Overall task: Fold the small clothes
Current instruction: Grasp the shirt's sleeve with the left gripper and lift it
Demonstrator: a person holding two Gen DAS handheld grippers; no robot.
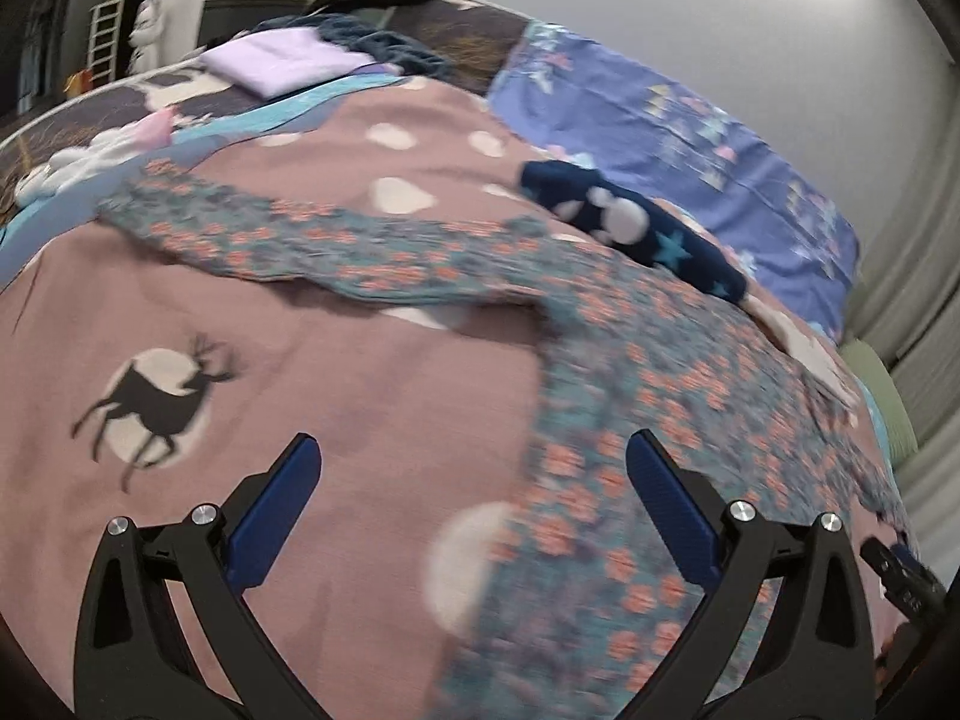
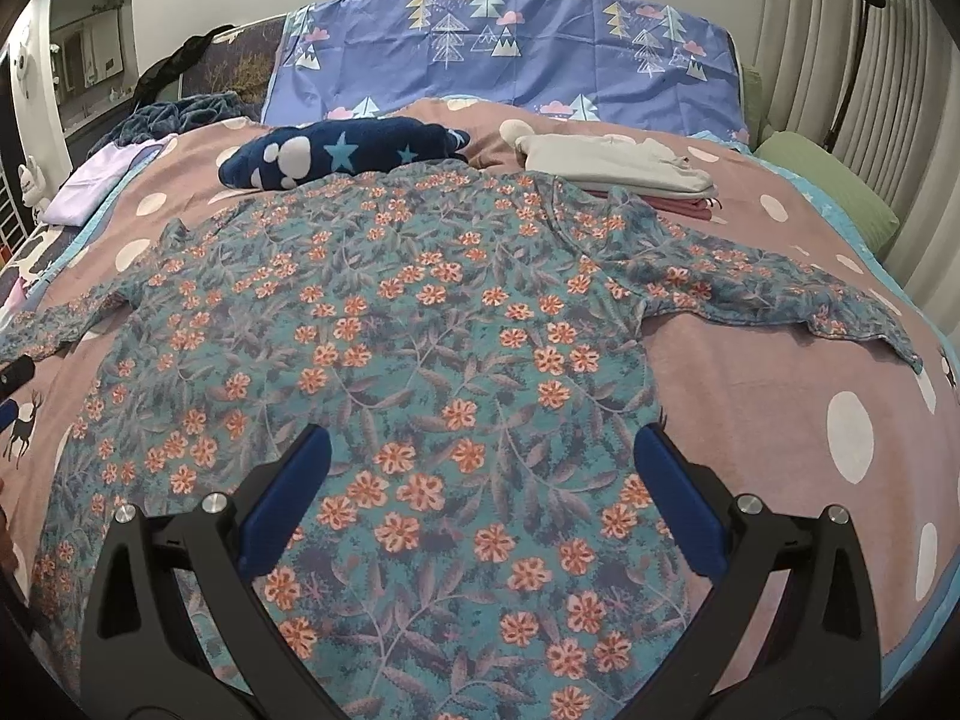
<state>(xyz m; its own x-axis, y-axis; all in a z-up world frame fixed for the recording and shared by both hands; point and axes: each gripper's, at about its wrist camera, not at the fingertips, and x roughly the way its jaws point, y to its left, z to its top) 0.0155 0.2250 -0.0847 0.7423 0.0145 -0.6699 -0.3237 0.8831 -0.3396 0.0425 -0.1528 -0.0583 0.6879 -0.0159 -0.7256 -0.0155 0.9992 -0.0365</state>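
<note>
- Jaws on both tools stand spread wide with nothing between them: the right gripper [image 2: 480, 468] hovers over the lower body of the floral top [image 2: 420, 360], and the left gripper [image 1: 474, 480] hangs above the top's left edge, where the print meets the pink bedspread [image 1: 360, 396].
- Just beyond the right gripper, the floral top lies flat and fully opened on the bed, hem nearest the cameras, neckline far, both long sleeves stretched out to the sides. The right sleeve [image 2: 780, 294] reaches toward the bed's edge; the left sleeve [image 1: 300, 240] runs away across the spread in the left wrist view, which is blurred.
- By my reading, no fold has yet been made in this garment: it is only laid out and smoothed, so sleeves, sides and the final halving all remain to do.
- Past the neckline, touching or just overlapping it, sits a navy fleece piece with stars [image 2: 342, 159], bunched rather than folded; it looks like work still waiting.
- To its right, apart from the top, rests a neat stack of folded clothes [image 2: 624, 171], pale on top with a darker pink layer beneath, which suggests some of the task is done.
- At the far left edge lies a folded lilac item [image 2: 90, 192], with dark crumpled fabric behind it.
- Farthest, blue tree-print pillows [image 2: 510, 48] stand against the wall.
</note>
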